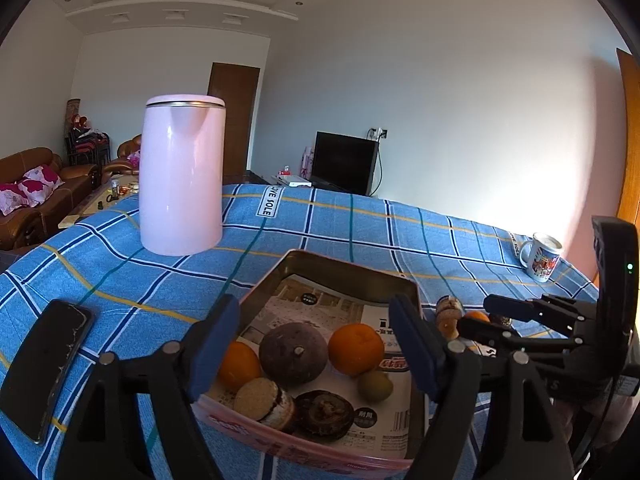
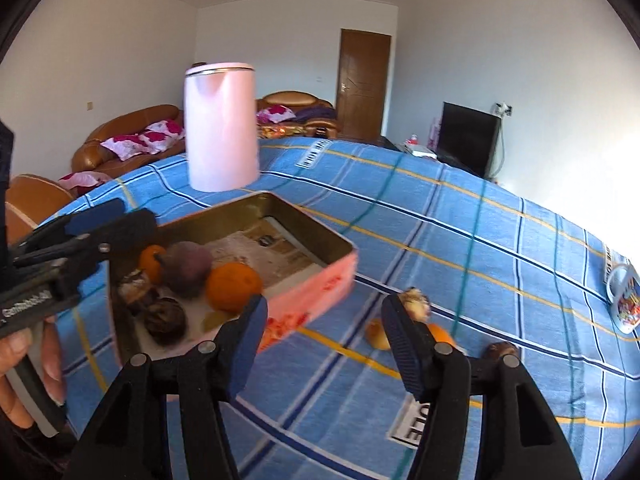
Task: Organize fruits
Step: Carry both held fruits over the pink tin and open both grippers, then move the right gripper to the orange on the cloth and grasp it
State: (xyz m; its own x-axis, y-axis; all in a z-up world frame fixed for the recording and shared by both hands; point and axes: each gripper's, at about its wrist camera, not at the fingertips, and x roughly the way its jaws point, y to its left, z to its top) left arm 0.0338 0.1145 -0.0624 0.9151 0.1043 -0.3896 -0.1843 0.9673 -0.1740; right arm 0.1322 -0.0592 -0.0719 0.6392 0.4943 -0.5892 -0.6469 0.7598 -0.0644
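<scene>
Both tongs apart and empty, left tongs [image 1: 314, 344] over rectangular pink metal tin [image 2: 320, 280] of fruit, right tongs [image 2: 324, 340] beside it.

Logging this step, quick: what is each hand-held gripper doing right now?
Left hand-held gripper: open, holding nothing, over the tin.
Right hand-held gripper: open, holding nothing, over the cloth.
</scene>
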